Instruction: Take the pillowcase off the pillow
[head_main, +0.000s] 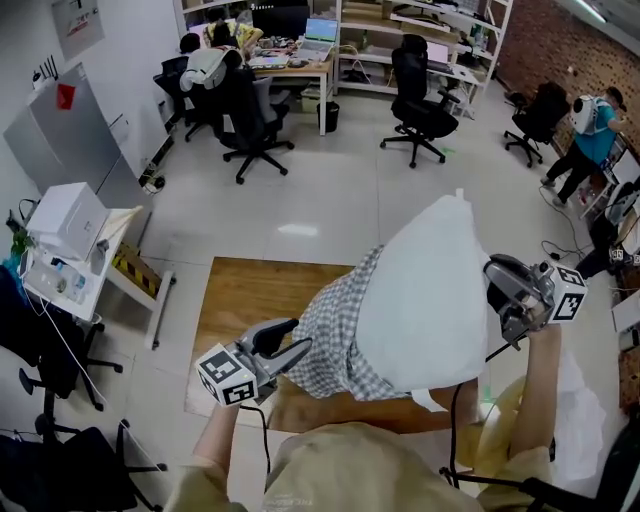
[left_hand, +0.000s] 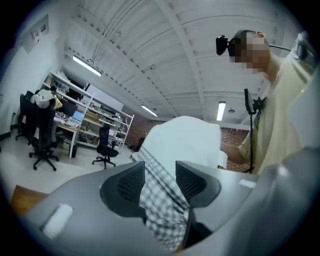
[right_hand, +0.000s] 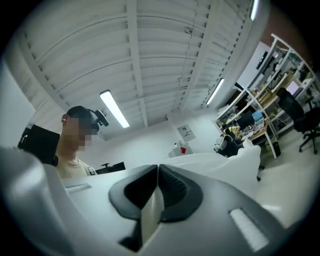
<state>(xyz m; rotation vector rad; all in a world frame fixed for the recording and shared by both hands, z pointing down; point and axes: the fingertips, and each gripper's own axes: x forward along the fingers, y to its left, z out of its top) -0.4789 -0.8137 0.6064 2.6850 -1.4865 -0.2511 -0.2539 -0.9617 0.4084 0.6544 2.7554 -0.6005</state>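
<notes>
Approx. two-thirds through. Pinching bared pillow (head_main: 430, 290) w/ R gripper (head_main: 495, 283), clamped tight. L gripper (head_main: 295, 340) parted round case (head_main: 340, 330), not clamping. Left to do: strip case off lower end.

Wooden surface (head_main: 235, 295) below; black office chair (head_main: 252, 118), desk (head_main: 300, 68) beyond; white box (head_main: 65, 215) left.

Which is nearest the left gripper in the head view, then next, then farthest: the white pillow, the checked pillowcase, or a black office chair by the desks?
1. Checked pillowcase, right at the left gripper, between its jaws.
2. White pillow, further right.
3. Black office chair, far back across the floor.
</notes>
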